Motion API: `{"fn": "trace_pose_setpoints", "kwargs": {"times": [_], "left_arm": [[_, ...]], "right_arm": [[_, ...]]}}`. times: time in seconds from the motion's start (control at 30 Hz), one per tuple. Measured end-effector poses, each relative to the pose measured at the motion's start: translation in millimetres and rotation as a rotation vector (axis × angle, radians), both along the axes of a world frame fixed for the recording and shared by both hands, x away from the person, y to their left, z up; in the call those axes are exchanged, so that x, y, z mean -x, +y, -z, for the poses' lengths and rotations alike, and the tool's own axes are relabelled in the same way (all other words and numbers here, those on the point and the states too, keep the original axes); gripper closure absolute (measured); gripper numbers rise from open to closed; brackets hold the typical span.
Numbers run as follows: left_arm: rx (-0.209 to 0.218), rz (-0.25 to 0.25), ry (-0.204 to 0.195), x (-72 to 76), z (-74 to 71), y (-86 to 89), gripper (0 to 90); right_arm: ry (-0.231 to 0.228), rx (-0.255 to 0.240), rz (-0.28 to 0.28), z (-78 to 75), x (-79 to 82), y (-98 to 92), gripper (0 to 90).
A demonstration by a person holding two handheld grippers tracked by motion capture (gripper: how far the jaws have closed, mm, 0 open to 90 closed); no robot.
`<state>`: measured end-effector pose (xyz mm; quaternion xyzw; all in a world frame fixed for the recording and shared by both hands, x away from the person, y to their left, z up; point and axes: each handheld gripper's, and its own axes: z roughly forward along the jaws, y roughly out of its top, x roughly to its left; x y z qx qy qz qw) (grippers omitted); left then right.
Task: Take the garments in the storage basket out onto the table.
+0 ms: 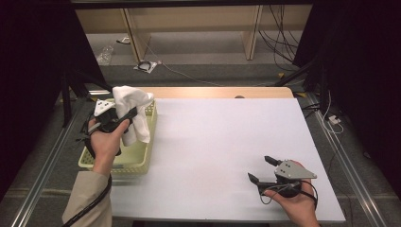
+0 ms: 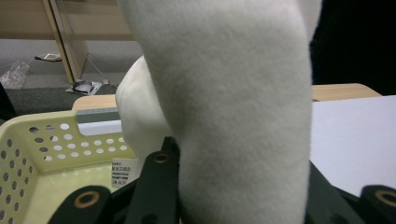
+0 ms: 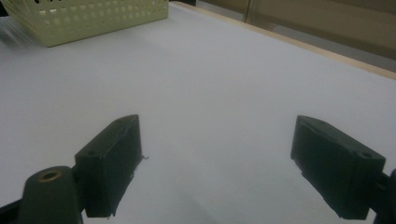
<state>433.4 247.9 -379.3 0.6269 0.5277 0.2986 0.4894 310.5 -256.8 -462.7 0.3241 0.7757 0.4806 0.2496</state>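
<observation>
A white fleecy cloth hangs bunched above the pale yellow perforated basket at the table's left edge. My left gripper is shut on the cloth, held over the basket. In the left gripper view the cloth stands between the black jaws, with the basket below and to the left. At the table's near right my right gripper rests open just over the white tabletop, nothing between its fingers. The right gripper view has the basket far off at its top left.
The white tabletop spreads between the two hands, with a wooden strip along its far edge. Beyond the table are floor cables and wooden furniture legs. Metal rails run along both sides of the table.
</observation>
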Motion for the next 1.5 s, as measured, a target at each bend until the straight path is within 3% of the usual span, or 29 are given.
{"fn": "trace_pose_setpoints", "kwargs": {"times": [1.5], "left_arm": [[-0.016,0.043,-0.021,6.6,-6.3,-20.3,70.7]], "right_arm": [[0.004,-0.003,0.008,0.3,-0.3,0.3,17.1]]}}
